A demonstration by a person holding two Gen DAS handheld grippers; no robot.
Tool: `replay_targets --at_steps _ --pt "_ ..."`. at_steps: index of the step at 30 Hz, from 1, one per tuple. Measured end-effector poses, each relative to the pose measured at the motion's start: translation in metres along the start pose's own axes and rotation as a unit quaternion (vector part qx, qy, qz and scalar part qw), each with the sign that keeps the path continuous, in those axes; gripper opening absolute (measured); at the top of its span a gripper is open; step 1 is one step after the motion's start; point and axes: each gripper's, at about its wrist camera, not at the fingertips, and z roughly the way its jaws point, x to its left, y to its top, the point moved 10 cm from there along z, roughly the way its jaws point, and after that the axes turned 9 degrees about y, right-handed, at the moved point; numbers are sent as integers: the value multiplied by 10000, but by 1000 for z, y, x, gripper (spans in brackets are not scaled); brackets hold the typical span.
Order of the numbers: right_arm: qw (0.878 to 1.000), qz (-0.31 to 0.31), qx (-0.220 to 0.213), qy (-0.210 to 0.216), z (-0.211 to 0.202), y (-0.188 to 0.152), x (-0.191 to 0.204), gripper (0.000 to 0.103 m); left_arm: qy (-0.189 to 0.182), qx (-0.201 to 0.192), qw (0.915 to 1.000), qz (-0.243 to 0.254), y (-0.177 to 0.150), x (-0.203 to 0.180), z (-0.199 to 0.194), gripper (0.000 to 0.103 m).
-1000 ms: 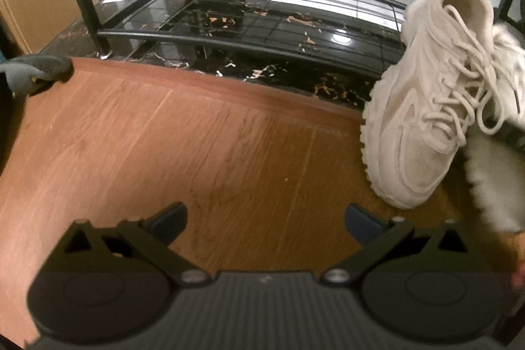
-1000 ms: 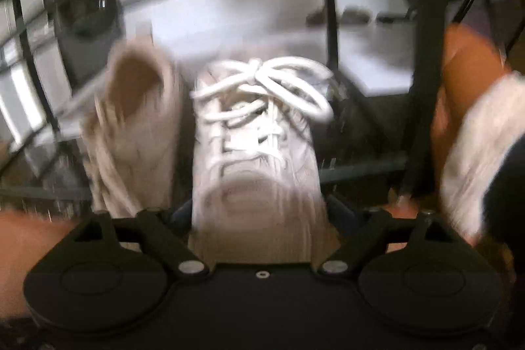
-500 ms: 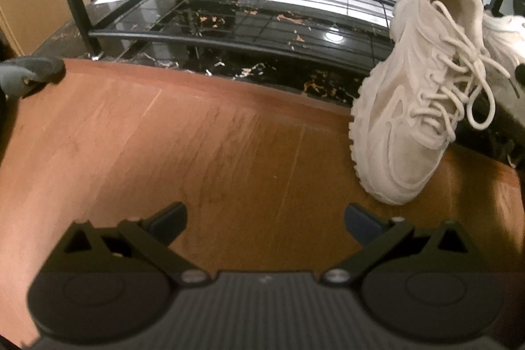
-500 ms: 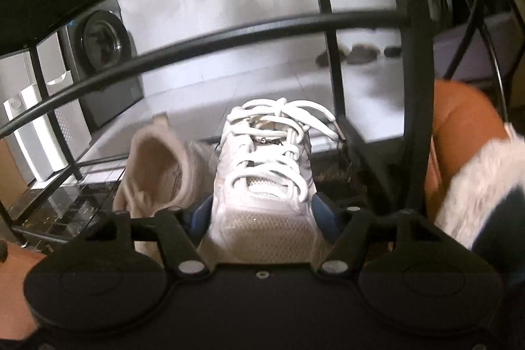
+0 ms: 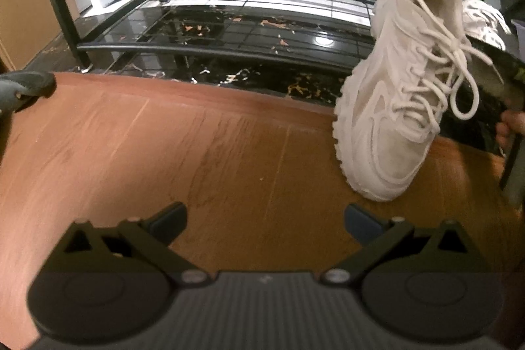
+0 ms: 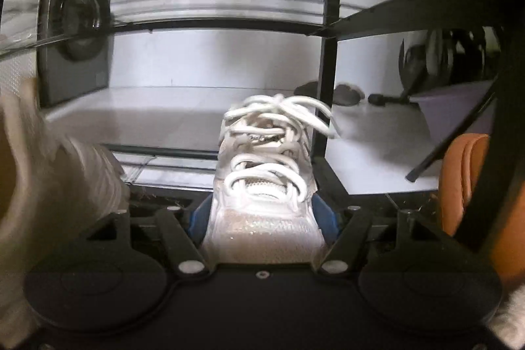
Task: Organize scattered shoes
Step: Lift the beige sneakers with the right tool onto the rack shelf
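A cream chunky sneaker stands tilted at the right, its heel up against the black shoe rack and its toe on the wooden floor. My left gripper hovers open over bare floor, left of that sneaker, with nothing between its fingers. My right gripper is shut on a white laced sneaker; the blue pads press on both its sides. That sneaker sits low inside the rack, just right of the blurred cream sneaker. The white sneaker also peeks out behind the cream one.
A grey shoe tip pokes in at the left edge. A rack post rises right behind the held sneaker, and an orange-brown rounded thing lies right of it. A hand shows at the right edge. A washing machine stands behind.
My right gripper has carried the white sneaker forward and down under the rack's bars, beside the cream sneaker. The white fluffy thing has left the left wrist view. The left gripper has stayed put.
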Motion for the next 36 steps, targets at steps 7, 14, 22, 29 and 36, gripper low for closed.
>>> replay_targets --at_steps 7,14,22,29,36 --pt "9971 739 154 28 -19 0 -5 89 7 118 9999 -34 -2 0 4 102" --pt "9955 759 -75 562 -98 23 35 95 -65 -23 9997 -239 4 6 -6 102" --pt "9906 955 -320 931 -167 34 108 101 -96 153 9981 -581 7 16 -3 102" --pt "9875 1052 687 950 -84 -23 148 86 -28 247 9970 -735 6 23 2 102" --pt "9808 1215 715 1345 -80 -15 146 69 -91 476 9957 -794 1 22 10 102"
